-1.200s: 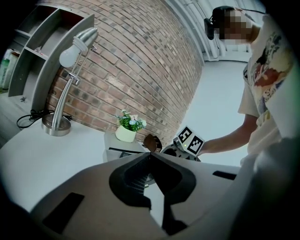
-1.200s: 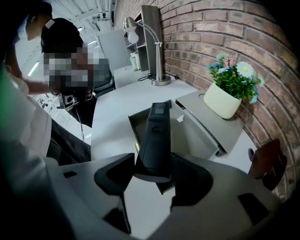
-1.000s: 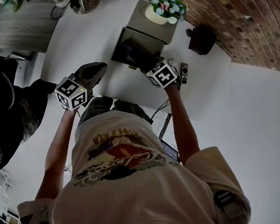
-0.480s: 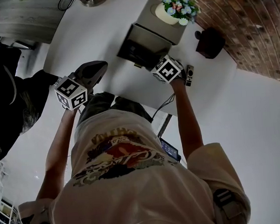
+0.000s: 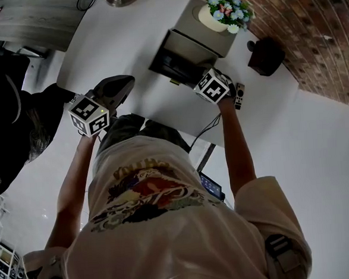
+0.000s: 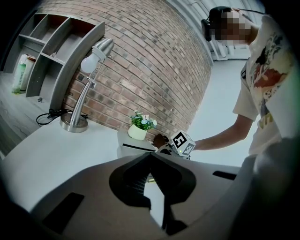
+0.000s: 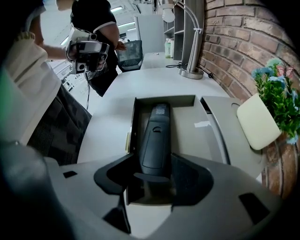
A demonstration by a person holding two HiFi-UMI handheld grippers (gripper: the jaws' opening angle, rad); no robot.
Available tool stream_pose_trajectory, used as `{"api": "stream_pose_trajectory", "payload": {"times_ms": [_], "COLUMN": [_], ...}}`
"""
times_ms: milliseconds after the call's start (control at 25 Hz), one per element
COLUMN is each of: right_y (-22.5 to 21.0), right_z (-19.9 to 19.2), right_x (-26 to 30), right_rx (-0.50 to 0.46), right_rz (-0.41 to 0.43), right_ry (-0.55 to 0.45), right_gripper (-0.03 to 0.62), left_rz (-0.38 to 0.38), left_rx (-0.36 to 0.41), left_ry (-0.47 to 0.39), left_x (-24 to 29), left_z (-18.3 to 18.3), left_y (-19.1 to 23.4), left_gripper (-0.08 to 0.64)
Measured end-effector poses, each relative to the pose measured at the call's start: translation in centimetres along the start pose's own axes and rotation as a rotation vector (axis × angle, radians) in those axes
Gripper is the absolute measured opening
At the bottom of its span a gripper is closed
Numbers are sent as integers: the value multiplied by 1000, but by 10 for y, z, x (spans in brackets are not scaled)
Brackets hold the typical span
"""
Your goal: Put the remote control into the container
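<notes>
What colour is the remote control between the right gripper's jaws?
Black. The remote control shows best in the right gripper view.

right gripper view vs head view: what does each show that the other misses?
Right gripper view only: a dark remote control between the jaws of the right gripper, over the open drawer of the container. Head view only: a second remote lying on the table beside that gripper. Both: the container, the flower pot, the left gripper.
</notes>
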State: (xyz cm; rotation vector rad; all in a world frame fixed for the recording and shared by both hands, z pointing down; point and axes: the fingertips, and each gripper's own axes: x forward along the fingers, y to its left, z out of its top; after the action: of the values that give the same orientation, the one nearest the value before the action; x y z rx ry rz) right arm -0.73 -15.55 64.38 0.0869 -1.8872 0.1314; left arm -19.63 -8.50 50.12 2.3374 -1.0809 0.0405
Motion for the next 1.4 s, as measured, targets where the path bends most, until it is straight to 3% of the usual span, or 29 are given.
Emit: {"api": "stream_pose_trajectory", "payload": {"times_ms": [360,640,960,1240,1400], "right_y": [-10,-17,-10,9,23], "right_z": [-5,-2,23,39,39], "right_x": [7,3,-39,-88,-105], "right_rx": [-42,49,209,357,420], "right_rz": [-43,-53,-87,-203,-247], "right_ry": [-16,-75,-280,-465,-528], "right_gripper": [241,241,234,82,54], "left_rz": [9,-1,-90,-175,-228], "left_rx": [4,14,45,101,139], "left_ry": [14,12,5,16,20], "left_x": [-2,1,11,30,44], "left_z": [-1,4,17,32,40], "left_y": [0,-1,-19,-41,-52], "left_gripper": [6,6,6,5,5]}}
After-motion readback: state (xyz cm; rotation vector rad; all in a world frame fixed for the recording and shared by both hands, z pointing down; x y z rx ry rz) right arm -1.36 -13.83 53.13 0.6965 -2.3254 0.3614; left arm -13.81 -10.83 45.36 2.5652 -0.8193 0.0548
